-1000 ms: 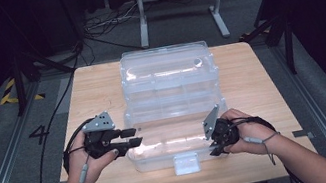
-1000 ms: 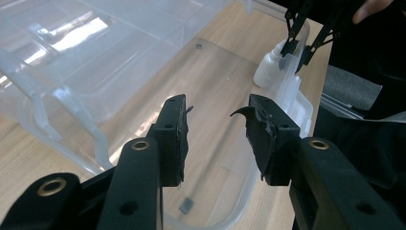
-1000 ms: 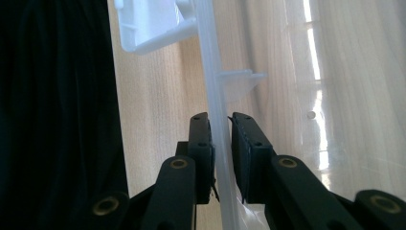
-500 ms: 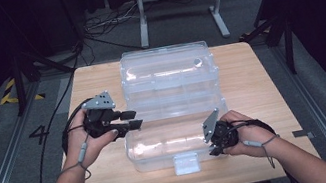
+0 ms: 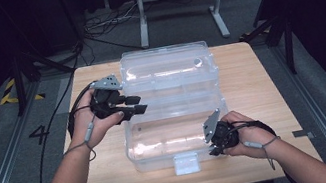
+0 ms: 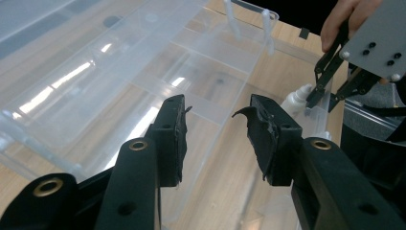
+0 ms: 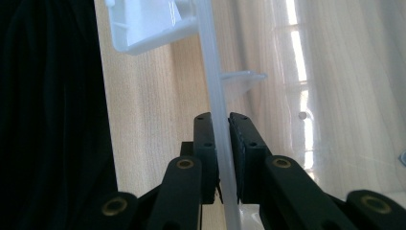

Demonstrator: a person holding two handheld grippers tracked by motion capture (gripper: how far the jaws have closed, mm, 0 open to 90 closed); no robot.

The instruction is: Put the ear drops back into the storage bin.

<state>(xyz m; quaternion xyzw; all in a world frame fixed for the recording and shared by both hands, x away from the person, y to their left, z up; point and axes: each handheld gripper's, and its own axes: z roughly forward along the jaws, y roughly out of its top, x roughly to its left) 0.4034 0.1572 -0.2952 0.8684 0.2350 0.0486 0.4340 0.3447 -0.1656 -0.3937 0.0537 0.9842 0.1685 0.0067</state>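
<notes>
Clear plastic box point(image 5: 175, 114) sat open on the counter point(image 5: 261, 84). Right tool point(image 5: 214, 139) stayed clamped on its front wall; left tool point(image 5: 125, 106), jaws half apart w/ nothing between, had lifted off the box's left side, so prob. regrasping next.

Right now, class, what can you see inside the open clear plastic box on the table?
The clear plastic box looks empty: only the wooden table shows through its floor. The right gripper pinches its right wall, and its front corner by that gripper is hidden.
</notes>
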